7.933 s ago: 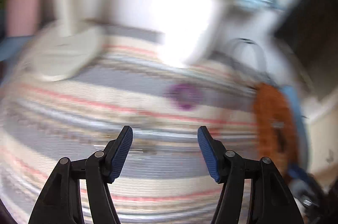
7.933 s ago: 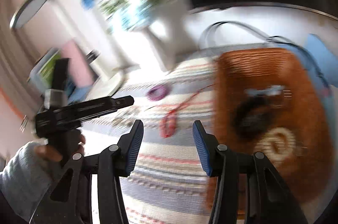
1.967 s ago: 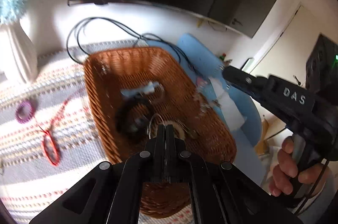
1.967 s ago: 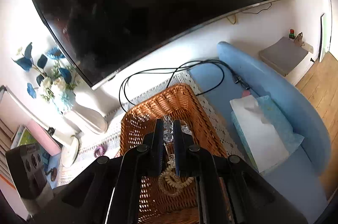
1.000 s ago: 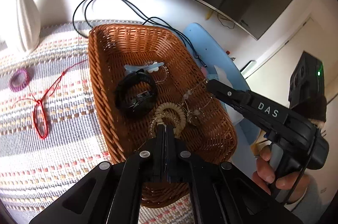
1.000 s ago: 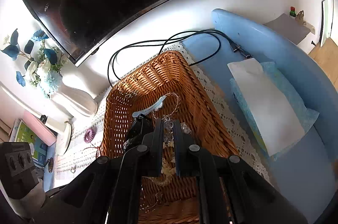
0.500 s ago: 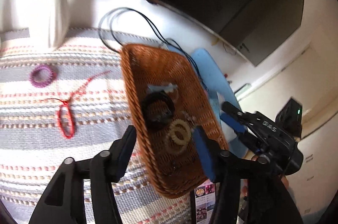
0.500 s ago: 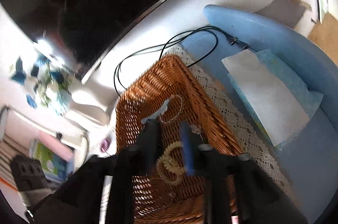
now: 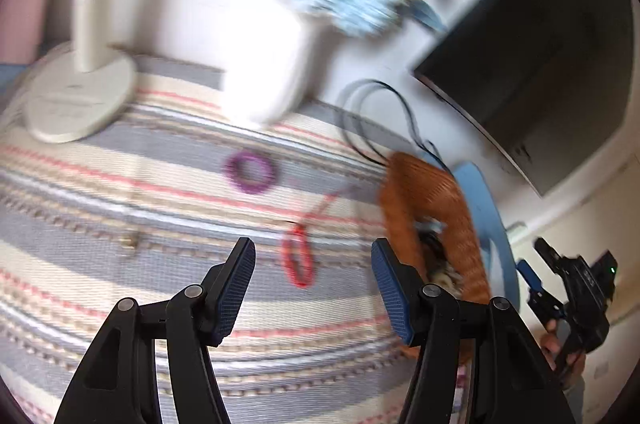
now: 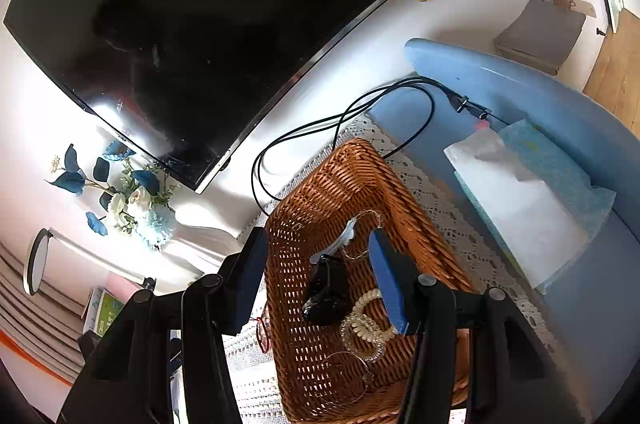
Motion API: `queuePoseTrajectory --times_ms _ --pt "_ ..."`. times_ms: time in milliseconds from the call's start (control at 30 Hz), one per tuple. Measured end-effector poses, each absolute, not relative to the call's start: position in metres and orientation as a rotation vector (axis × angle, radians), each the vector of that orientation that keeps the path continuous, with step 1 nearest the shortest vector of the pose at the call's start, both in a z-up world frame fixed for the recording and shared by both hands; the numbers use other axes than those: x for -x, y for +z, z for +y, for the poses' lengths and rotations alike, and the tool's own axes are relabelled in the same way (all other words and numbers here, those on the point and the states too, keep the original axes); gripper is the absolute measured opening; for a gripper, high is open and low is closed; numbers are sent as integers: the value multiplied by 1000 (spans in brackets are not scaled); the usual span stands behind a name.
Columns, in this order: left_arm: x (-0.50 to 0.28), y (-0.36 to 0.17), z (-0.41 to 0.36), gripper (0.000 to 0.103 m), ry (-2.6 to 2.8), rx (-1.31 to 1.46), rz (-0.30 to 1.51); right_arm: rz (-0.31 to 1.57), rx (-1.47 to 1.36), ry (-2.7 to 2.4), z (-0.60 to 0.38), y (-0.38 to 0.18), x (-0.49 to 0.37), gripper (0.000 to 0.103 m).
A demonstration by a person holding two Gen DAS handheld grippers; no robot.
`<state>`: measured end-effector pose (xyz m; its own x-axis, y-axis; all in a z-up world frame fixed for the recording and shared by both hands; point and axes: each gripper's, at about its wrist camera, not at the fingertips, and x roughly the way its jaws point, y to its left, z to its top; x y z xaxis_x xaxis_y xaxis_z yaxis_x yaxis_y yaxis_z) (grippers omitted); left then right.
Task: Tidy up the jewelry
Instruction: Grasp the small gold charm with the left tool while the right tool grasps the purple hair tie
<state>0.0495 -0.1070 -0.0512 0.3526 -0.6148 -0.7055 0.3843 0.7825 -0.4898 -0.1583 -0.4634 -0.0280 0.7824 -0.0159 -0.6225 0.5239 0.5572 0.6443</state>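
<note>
Wicker basket (image 10: pixel 360 183) holding black bracelet (image 10: pixel 326 290), cream coil band (image 10: pixel 366 328) and blue clip (image 10: pixel 340 242), right tongs (image 10: pixel 316 276) above it – jaws opening, empty, left tongs (image 9: pixel 312 284) apart over striped mat (image 9: pixel 120 224), red cord (image 9: pixel 296 256) and purple ring (image 9: pixel 250 171) on it – no legible writing.

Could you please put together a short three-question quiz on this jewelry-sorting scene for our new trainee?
1. True or false: the purple ring lies inside the wicker basket.
2. Which item lies on the striped cloth ahead of the left tool? A) red cord loop B) black bracelet C) cream coil bracelet
3. Fill in: nothing sits between the pads of the right tool, which hangs over the ____.

Key: 1 false; 2 A; 3 basket.
</note>
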Motion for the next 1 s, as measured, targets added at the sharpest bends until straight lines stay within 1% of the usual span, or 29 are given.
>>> queuePoseTrajectory --times_ms 300,467,600,767,833,1000 --pt "-73 -64 -40 62 -497 302 1010 614 -885 -315 -450 -18 137 56" --pt "-77 -66 -26 62 -419 286 957 617 -800 -218 -421 -1 116 56" --pt "-81 -83 -39 62 -416 210 986 656 -737 -73 -377 6 85 56" --pt "-82 -115 -60 62 -416 98 1021 760 -672 86 -313 -11 42 56" --pt "-82 -126 -66 62 -361 39 1000 804 -638 117 -295 -20 25 56" --pt "-80 -144 -71 61 -313 -6 959 914 -537 94 -263 -56 -27 56"
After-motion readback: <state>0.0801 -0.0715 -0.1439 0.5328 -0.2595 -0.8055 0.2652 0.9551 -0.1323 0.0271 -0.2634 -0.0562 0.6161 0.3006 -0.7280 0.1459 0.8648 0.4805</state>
